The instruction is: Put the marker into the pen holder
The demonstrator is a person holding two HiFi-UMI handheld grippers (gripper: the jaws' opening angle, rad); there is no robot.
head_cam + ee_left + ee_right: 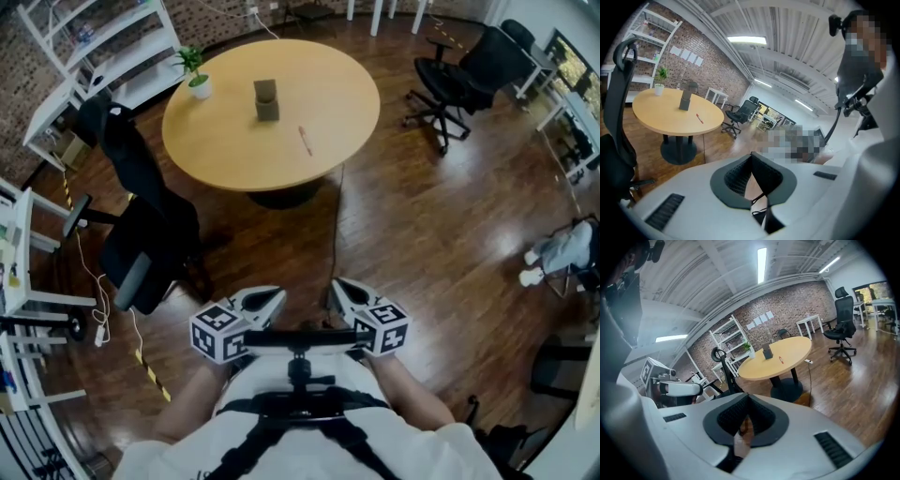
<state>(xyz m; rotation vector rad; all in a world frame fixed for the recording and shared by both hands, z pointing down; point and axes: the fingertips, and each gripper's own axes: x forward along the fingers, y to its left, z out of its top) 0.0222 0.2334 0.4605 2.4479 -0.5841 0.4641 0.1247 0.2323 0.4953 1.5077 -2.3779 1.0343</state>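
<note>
Both grippers were held low, close to the person's body, well apart from the work area. The left gripper (265, 300) had its jaws together at the tips, with nothing between them. The right gripper (343, 292) stood just beside it, jaws likewise closed and empty. Both pointed roughly toward the table (225, 155), with open wooden floor (422, 234) between them and it.

The table was round, with a light wood top on a dark central pedestal. The marker (305, 141), thin and reddish, lay flat on the tabletop, right of centre in the head view and toward the near edge. The pen holder (266, 99), a dark grey upright block, stood near the middle of the table. Marker and holder were near each other but not touching; the marker was outside the holder.

A small potted plant (195, 75) in a white pot stood at the far left rim of the table. A black office chair (141, 220) stood on the floor to the left of the table, and a second black chair (464, 75) to the right. White shelving (98, 42) stood along the brick wall at upper left.
</note>
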